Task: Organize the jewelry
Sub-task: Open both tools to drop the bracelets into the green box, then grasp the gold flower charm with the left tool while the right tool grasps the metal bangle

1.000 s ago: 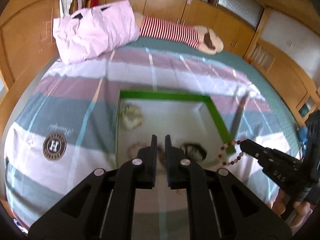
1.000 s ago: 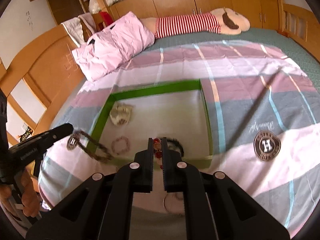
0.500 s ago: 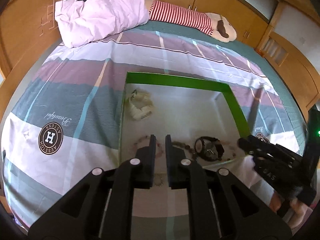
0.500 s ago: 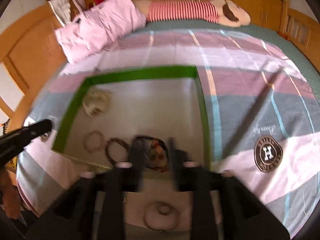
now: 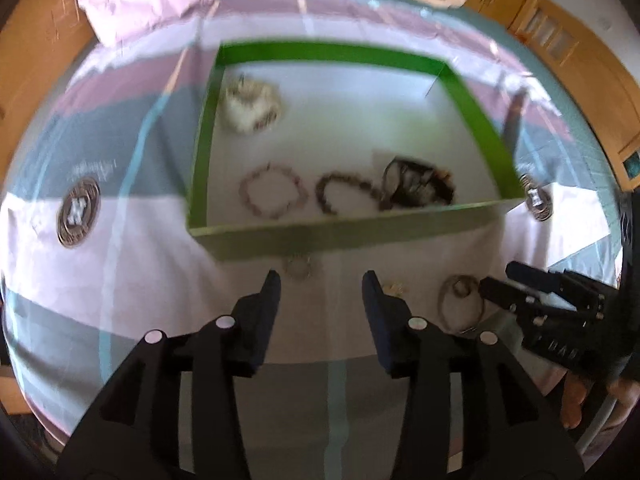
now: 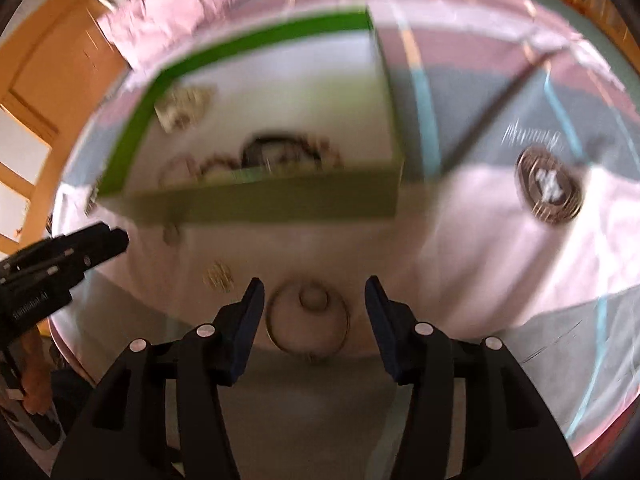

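Both grippers, left gripper (image 5: 321, 286) and right gripper (image 6: 312, 294), gape wide and empty. Green tray (image 5: 332, 236) at twelve o'clock holds bracelets; a hoop (image 6: 308, 322) lies between the right fingers.

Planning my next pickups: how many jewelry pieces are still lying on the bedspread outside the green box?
3, as far as the blur allows: a small ring just in front of the green box, a tiny gold piece beside it, and a large hoop between the right claw's fingers.
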Demonstrator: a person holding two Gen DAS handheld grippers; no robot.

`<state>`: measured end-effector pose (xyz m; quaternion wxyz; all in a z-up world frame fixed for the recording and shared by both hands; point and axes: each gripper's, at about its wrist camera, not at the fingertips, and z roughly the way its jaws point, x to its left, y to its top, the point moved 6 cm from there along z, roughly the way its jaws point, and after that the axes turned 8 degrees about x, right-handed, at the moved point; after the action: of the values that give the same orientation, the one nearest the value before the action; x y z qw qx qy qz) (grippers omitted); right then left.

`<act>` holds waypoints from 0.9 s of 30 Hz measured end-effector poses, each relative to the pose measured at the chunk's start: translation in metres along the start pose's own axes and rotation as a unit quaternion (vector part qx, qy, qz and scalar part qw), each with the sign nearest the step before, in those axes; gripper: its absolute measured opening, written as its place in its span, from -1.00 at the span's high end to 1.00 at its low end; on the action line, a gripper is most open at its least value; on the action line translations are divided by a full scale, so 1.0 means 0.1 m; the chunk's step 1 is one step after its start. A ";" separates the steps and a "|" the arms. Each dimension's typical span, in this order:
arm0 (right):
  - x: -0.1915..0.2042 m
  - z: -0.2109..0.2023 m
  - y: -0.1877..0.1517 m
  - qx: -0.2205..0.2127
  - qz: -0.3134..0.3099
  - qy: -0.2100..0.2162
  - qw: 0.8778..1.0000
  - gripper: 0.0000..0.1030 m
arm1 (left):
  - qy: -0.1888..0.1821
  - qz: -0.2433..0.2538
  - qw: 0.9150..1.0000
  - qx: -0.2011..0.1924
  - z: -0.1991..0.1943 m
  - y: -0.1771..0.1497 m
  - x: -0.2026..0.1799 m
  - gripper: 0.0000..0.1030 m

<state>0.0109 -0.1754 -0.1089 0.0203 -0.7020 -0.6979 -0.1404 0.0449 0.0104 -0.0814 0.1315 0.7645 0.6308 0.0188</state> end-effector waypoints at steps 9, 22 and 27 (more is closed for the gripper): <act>0.23 0.14 -0.18 0.026 -0.082 -0.047 0.995 -0.61 | 0.018 -0.013 0.999 0.047 0.26 -0.07 0.06 -0.29; 0.21 0.24 -0.26 0.017 -0.091 -0.054 0.994 -0.17 | -0.015 0.009 0.999 0.030 0.23 -0.10 -0.18 -0.48; 0.09 0.12 -0.25 0.011 -0.080 -0.053 0.995 -0.17 | -0.028 0.029 0.999 0.023 0.28 -0.10 -0.39 -0.49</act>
<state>-0.0124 -0.1634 -0.1224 -0.0202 -0.6499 -0.7535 -0.0970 0.0328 -0.0308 -0.1051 0.1312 0.7854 0.6048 -0.0137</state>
